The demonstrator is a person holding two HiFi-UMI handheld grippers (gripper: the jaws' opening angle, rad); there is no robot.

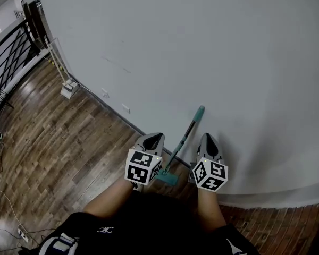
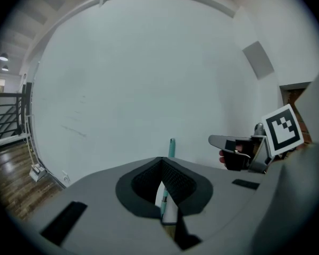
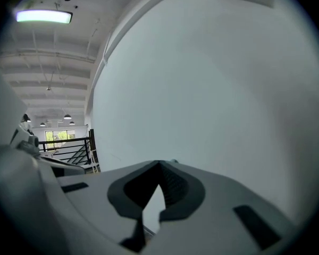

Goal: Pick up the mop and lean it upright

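A big white wall (image 1: 202, 47) fills most of the head view. Under it is a brown wood floor (image 1: 58, 137). A black railing (image 1: 10, 52) runs along the far left side. A long lamp (image 3: 44, 16) glows on the ceiling in the right gripper view.

The person looks down at two bare arms (image 1: 109, 201) held out in front.

The left tongs (image 1: 157, 136) point at the wall. Their two tips are pressed together, and nothing is between them. The right tongs (image 1: 208, 138) point at the wall too. Their tips are also closed, with nothing in them. Each pair of tongs has a black and white cube on top.

The mop (image 1: 185, 137) stands between the two pairs of tongs. Its green stick leans against the wall, and the top end is up on the wall. Its green head sits on the floor near the bottom of the wall, just beside the left tongs. Neither pair of tongs is holding it. In the left gripper view the stick shows past the closed tips.

A small white box (image 1: 69, 89) sits on the floor by the wall, far off to the left. A thin cable (image 1: 0, 193) lies on the floor at the left edge.
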